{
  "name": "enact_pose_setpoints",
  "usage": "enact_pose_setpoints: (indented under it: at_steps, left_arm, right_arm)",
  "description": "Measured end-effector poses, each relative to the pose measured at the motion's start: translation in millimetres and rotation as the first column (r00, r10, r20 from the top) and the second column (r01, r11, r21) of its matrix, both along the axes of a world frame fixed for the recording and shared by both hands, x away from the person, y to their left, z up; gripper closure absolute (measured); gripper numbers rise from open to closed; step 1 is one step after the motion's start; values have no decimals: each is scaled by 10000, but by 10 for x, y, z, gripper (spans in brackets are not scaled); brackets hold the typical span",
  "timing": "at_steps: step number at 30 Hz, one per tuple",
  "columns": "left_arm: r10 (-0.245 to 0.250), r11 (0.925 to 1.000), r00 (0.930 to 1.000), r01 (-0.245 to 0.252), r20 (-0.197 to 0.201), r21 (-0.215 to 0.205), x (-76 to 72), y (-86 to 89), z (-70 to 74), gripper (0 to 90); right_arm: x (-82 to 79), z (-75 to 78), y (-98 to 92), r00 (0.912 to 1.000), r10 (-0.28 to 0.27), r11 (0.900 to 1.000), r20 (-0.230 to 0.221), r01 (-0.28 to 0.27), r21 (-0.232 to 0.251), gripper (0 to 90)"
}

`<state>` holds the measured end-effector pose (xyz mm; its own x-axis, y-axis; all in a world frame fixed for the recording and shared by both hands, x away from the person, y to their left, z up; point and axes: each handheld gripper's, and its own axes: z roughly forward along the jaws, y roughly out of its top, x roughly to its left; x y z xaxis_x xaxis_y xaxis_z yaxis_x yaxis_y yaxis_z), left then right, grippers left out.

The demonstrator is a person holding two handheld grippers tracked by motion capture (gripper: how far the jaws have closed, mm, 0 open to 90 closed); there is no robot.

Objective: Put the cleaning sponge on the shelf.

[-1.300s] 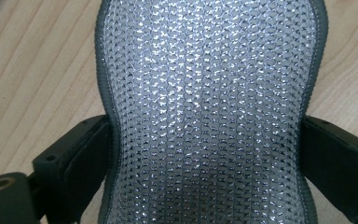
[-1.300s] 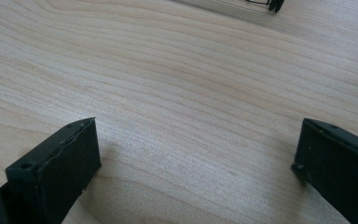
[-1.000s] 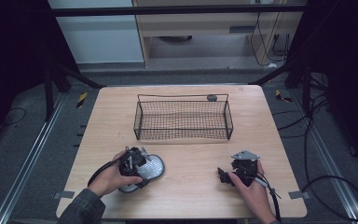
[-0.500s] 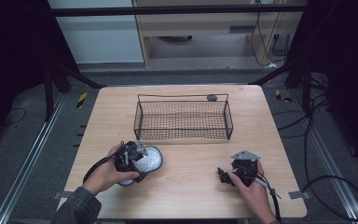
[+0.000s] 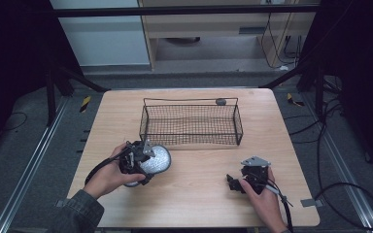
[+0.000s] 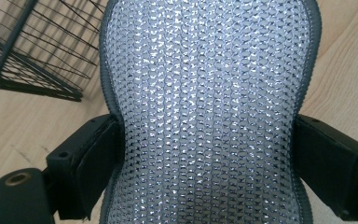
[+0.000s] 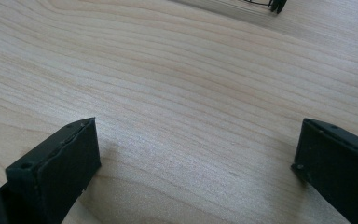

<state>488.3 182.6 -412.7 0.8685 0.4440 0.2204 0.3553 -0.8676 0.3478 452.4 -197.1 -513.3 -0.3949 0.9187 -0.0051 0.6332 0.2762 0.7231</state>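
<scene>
A silvery, sparkly mesh-covered pad with a grey edge (image 5: pixel 159 158) (image 6: pixel 205 93) is held just above the table, left of centre. My left gripper (image 5: pixel 143 160) (image 6: pixel 205 154) is shut on it, both black jaws pressing its narrow waist. A black wire basket (image 5: pixel 189 103) stands just beyond the pad, and its corner (image 6: pixel 28 51) lies to the upper left in the left gripper view. My right gripper (image 5: pixel 233 183) (image 7: pixel 196 158) sits low over bare wood at the front right, open, with nothing between its jaws.
A small dark object (image 5: pixel 220 101) lies at the basket's far rim. The wooden table (image 5: pixel 199 204) has bare room in front of the basket, between the two hands. Cables trail from both grippers toward the near edge.
My left gripper has carried the silvery pad a little farther from the near edge, toward the basket. The right gripper has stayed in place.
</scene>
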Motion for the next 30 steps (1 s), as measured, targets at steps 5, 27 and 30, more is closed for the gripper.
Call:
enact_pose_setpoints:
  at_steps: [5, 27, 30]
  left_arm:
    - [-80, 9999, 9993, 78, 366, 66, 31, -3, 127, 101]
    - [-913, 9945, 9865, 831, 1357, 644, 426, -225, 629, 100]
    - [-928, 9942, 9856, 839, 1414, 679, 496, -238, 660, 101]
  right_arm:
    - [0, 0, 2, 10000, -26, 10000, 0, 26, 6, 3]
    - [-9, 0, 11, 9999, -107, 9999, -19, 107, 34, 5]
    - [-8, -1, 11, 9999, -105, 9999, 2, 105, 18, 4]
